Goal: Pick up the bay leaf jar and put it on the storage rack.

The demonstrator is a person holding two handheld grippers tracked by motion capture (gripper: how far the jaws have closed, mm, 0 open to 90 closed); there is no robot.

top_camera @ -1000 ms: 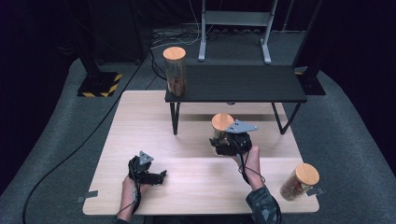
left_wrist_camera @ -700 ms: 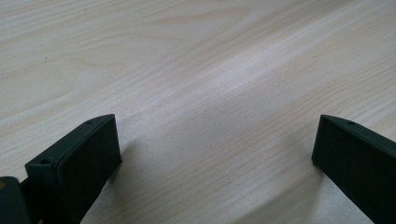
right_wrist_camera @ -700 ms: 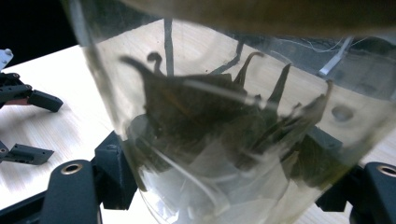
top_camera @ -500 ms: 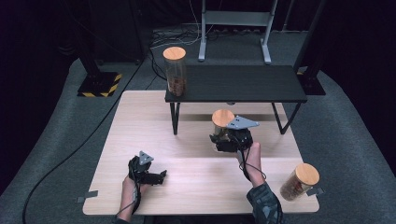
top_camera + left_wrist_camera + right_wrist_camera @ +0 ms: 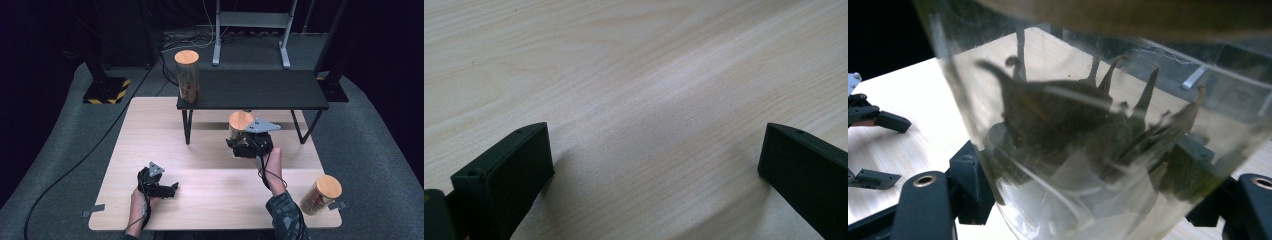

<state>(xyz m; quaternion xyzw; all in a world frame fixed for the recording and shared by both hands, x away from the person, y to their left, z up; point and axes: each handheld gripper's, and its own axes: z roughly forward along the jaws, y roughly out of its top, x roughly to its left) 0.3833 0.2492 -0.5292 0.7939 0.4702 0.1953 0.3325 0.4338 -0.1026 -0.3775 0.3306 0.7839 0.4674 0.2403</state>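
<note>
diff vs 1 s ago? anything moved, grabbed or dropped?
Barely any change. The right hand-held gripper, shut on the held jar, has edged slightly up the high view toward the black shelf. Nothing was grabbed or released. The left hand-held gripper stays open over the table; the shelf jar and the corner jar haven't moved.

Light wooden table [image 5: 150,125], grain running across. Black low shelf [image 5: 280,90] stands on its far part. Cork-lidded glass jar [image 5: 187,75] upright at the shelf's left end, brown contents at bottom. Second cork-lidded jar [image 5: 320,194] near table's right front corner, tilted. Grey carpet [image 5: 65,150] around. Yellow-black striped base [image 5: 106,91] far left. Metal stand [image 5: 250,30] behind.
</note>
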